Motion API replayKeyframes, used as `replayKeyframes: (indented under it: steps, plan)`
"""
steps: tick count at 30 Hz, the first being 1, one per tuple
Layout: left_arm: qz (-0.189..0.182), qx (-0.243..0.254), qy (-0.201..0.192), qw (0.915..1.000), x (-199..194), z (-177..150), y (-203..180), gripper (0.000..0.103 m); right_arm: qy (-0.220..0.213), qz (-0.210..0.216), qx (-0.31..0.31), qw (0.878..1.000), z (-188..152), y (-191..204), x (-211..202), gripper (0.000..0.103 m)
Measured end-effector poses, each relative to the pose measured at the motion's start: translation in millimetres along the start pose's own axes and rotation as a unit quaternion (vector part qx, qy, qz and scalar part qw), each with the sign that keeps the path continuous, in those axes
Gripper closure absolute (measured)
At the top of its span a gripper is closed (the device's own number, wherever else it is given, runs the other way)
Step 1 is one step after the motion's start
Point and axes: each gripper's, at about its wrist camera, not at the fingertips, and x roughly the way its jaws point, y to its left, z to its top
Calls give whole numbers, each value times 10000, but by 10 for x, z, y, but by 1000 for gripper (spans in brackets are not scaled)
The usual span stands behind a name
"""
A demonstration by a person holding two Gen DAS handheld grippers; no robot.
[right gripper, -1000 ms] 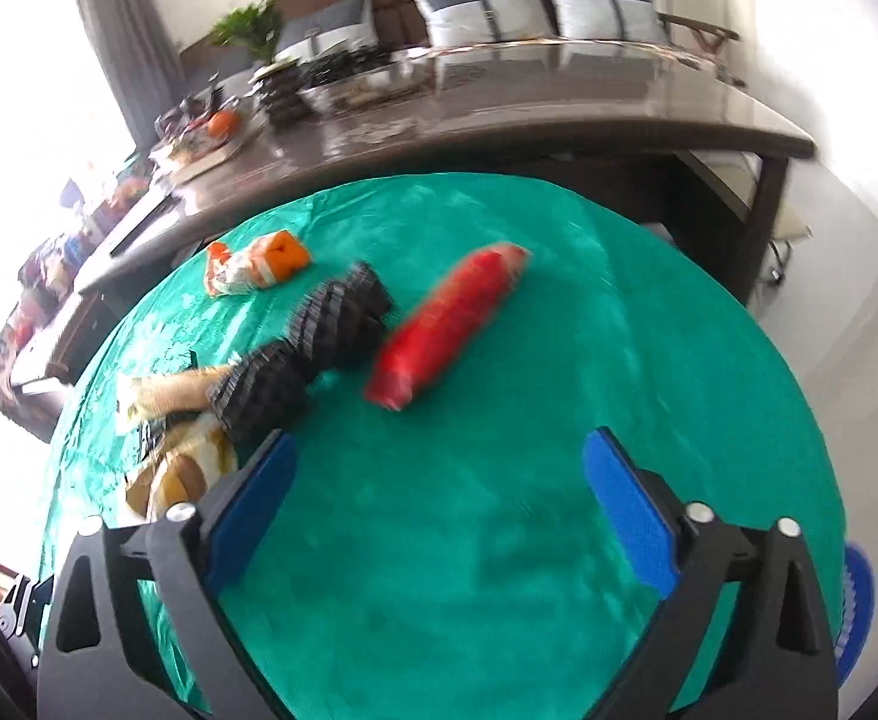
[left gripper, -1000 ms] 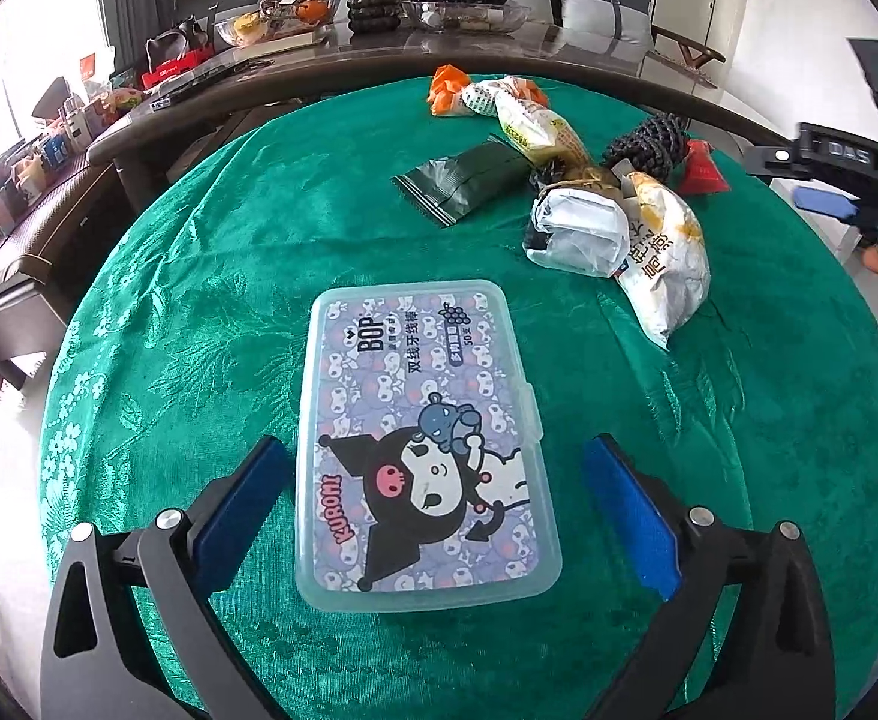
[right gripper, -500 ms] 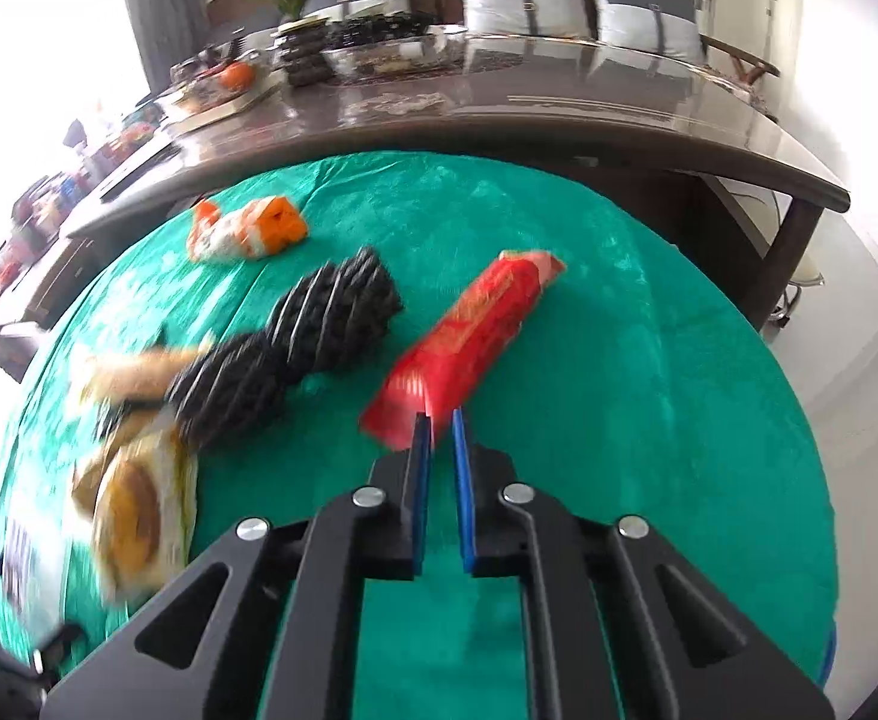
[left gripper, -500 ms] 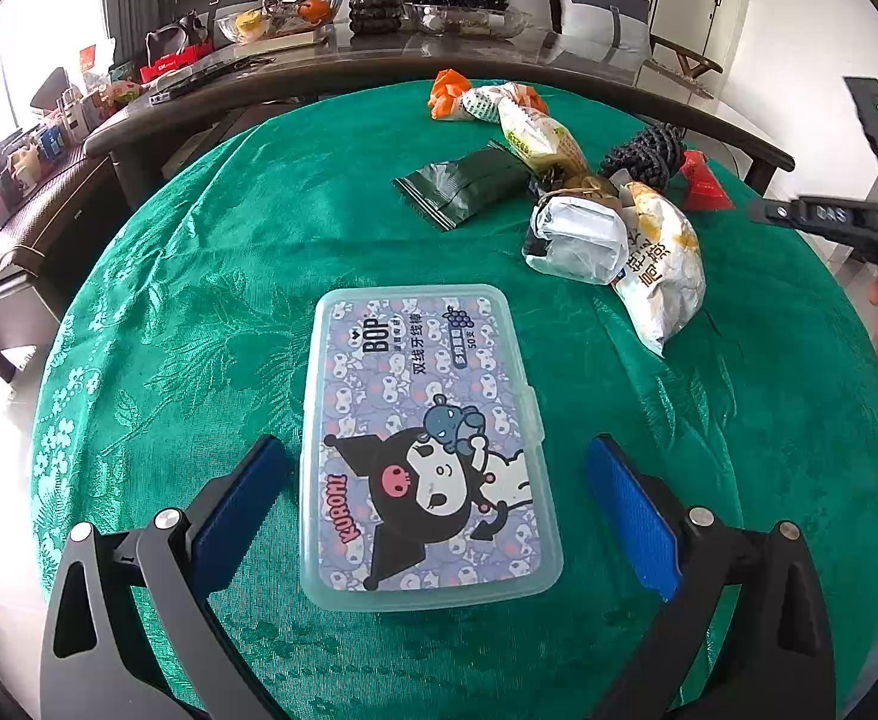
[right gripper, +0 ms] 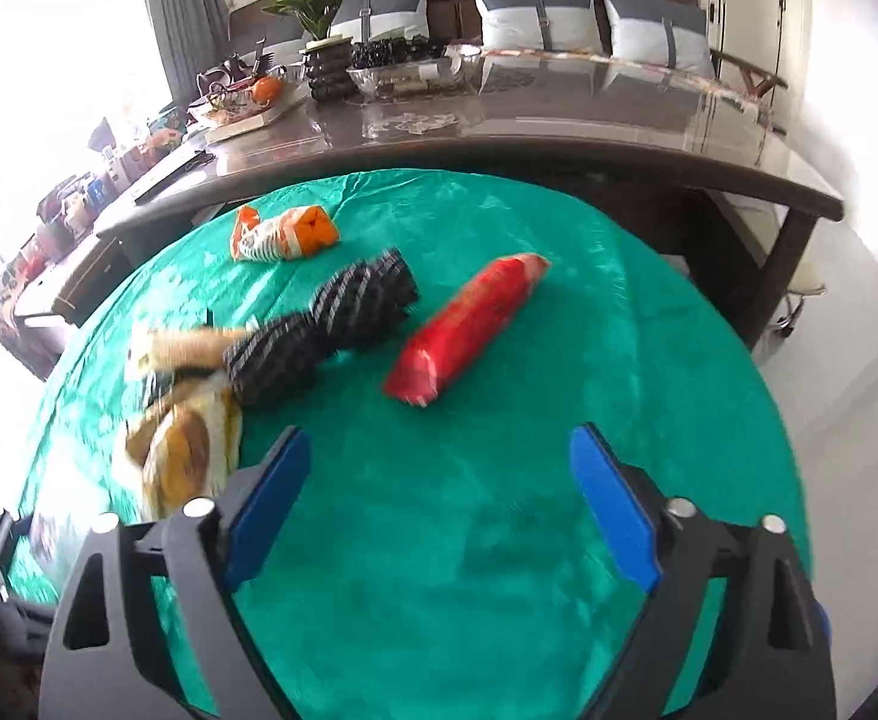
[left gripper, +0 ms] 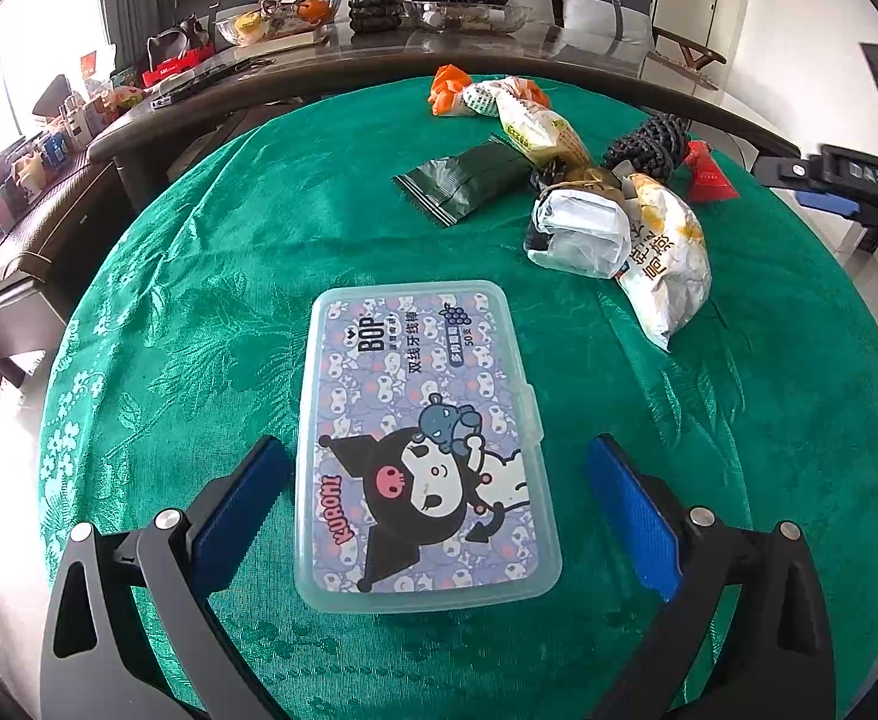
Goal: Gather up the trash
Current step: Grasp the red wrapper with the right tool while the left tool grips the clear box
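The lid of the clear plastic box [left gripper: 424,447] reads "BOP", "KUROMI", "双线牙线棒" and "50支", the yellow-white snack bag [left gripper: 667,264] beside the white packet carries large Chinese characters, and the right tool [left gripper: 859,180] shows "DAS".

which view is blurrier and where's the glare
Right wrist view: motion blur smears the snack bags and the red packet. Left wrist view: sharp, the plastic box print readable; window at left blown out white; both fisheye-curved.
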Motion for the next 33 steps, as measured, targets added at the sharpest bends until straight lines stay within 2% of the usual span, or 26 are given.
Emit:
replayKeyframes:
  steps: [3, 6, 8, 9, 10, 14, 18, 20, 22, 24, 27, 29, 30, 31, 33]
  plan:
    - [-17, -14, -7, 10000, -1, -2, 7, 5, 223, -252, -123, 9994, 199, 122, 319, 32]
    - [-48, -37, -18, 10000, -5, -4, 11, 5, 353, -448, 89, 9983, 308, 123, 596, 36]
    - [-62, -48, -22, 10000, -7, -7, 17, 5, 396, -527, 23, 9978, 330, 145, 723, 47]
    - [-66, -52, -23, 10000, -7, -8, 18, 5, 441, -566, -29, 9974, 316, 137, 762, 60]
    - [-67, -52, -23, 10000, -6, -8, 23, 5, 441, -659, -79, 9968, 301, 118, 781, 66]
    - [-84, -64, -29, 9999, -6, -6, 24, 5, 328, -647, -147, 9973, 179, -14, 628, 77]
    - [-67, -53, -24, 10000, -4, -7, 22, 5, 365, -21, -568, 9977, -161, -32, 188, 77]
    - [-46, -39, -17, 10000, -2, -7, 18, 5, 475, 475, -884, 9938, -443, 21, -103, 77]
    - [-5, -9, -2, 10000, 4, -4, 7, 5, 623, 737, -1161, 9885, -700, 74, -308, 77]
    - [5, -2, 1, 10000, 4, -2, -1, 5, 710, 802, -1287, 9859, -922, 64, -440, 77]
    - [-14, 4, 0, 10000, 4, -2, -4, 5, 750, 613, -1307, 9867, -1111, -30, -499, 76]
    - [-101, 12, -11, 9999, -11, -11, 6, 5, 736, 480, -1264, 9881, -1170, -92, -521, 62]
    - [-188, 13, -21, 9998, -33, -22, 29, 5, 728, 482, -1179, 9892, -1186, -121, -530, 46]
    - [-288, 26, -12, 9996, -63, -44, 61, 5, 715, 487, -1110, 9901, -1192, -158, -569, 35]
    - [-485, 55, 53, 9988, -134, -101, 143, 5, 649, 501, -999, 9916, -1172, -175, -652, 31]
